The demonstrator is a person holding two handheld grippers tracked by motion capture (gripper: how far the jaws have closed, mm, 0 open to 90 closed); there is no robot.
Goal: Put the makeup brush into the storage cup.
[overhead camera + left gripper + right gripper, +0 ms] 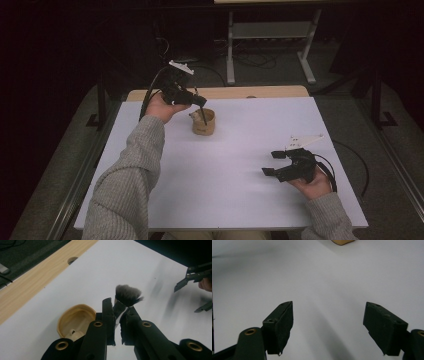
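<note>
My left gripper [200, 102] sits in the upper middle of the high view, its jaws pinched tight on a slim brush with a silver ferrule and a tuft of dark grey bristles [127, 295]. In the left gripper view the bristles fan out just past my jaw tips, near the centre of the frame. In the high view the brush's dark handle [203, 115] slants down into the mouth of a small tan wooden cup [203, 123], which stands on the white table top [225, 170] just below that gripper; in the left gripper view the cup [75, 322] lies at the lower left, beside my jaws. My right gripper [273, 163] hovers low over the table at the lower right of the high view, jaws spread wide with nothing between them. In the right gripper view bare white surface lies between its pads.
</note>
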